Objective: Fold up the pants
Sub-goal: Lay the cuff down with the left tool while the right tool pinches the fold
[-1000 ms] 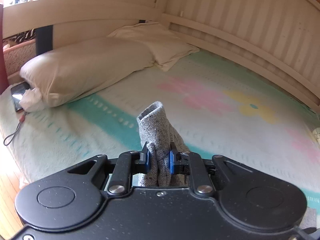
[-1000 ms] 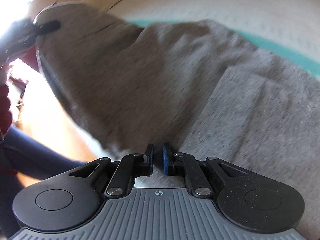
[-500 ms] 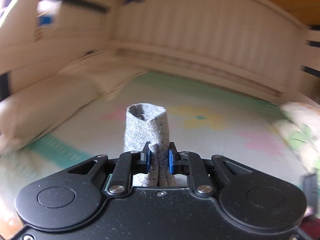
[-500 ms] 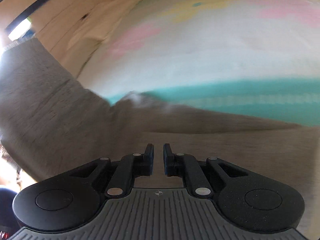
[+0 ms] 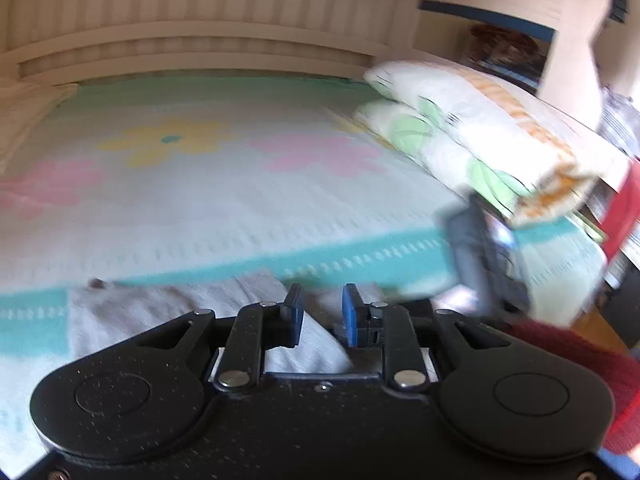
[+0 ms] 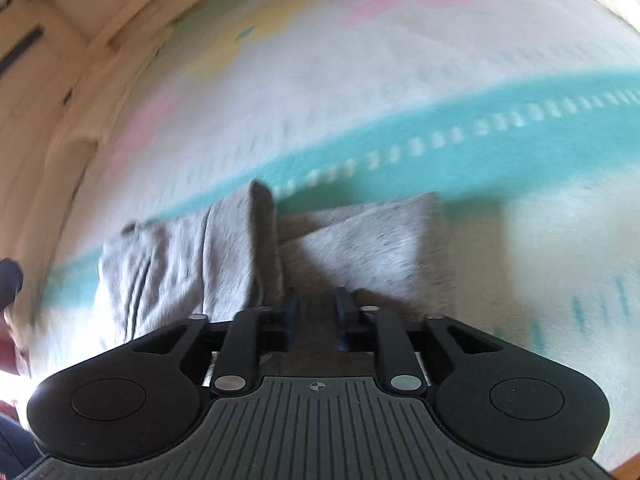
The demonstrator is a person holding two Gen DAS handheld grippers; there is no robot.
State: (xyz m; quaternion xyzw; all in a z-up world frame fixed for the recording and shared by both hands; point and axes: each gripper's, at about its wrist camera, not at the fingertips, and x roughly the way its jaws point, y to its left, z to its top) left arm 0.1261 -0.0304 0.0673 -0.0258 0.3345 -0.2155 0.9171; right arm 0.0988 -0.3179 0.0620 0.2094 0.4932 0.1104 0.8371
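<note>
The grey pants [image 6: 180, 256] lie folded on the bedspread, across its teal stripe, with a second flat layer [image 6: 384, 240] to the right. My right gripper [image 6: 316, 300] hovers just over them, its jaws opening, and the cloth lies under the gap without being pinched. In the left wrist view the pants [image 5: 160, 312] lie low on the bed in front of my left gripper [image 5: 322, 304]. Its jaws are opening too, and the blue pads [image 5: 352, 316] stand clear of the cloth below them. A blurred dark shape [image 5: 480, 260] at the right may be the other gripper.
The flowered bedspread [image 5: 200, 184] stretches back to a wooden bed rail [image 5: 200, 48]. A folded leaf-print quilt [image 5: 480, 136] lies at the right end of the bed. A person's red sleeve [image 5: 580, 364] is at the lower right. A shelf unit [image 5: 504, 44] stands behind.
Both grippers swung across the bed, carrying the pants over. The left gripper let go of the bunched grey cloth it pinched. Both pairs of jaws have widened, and the pants now lie folded.
</note>
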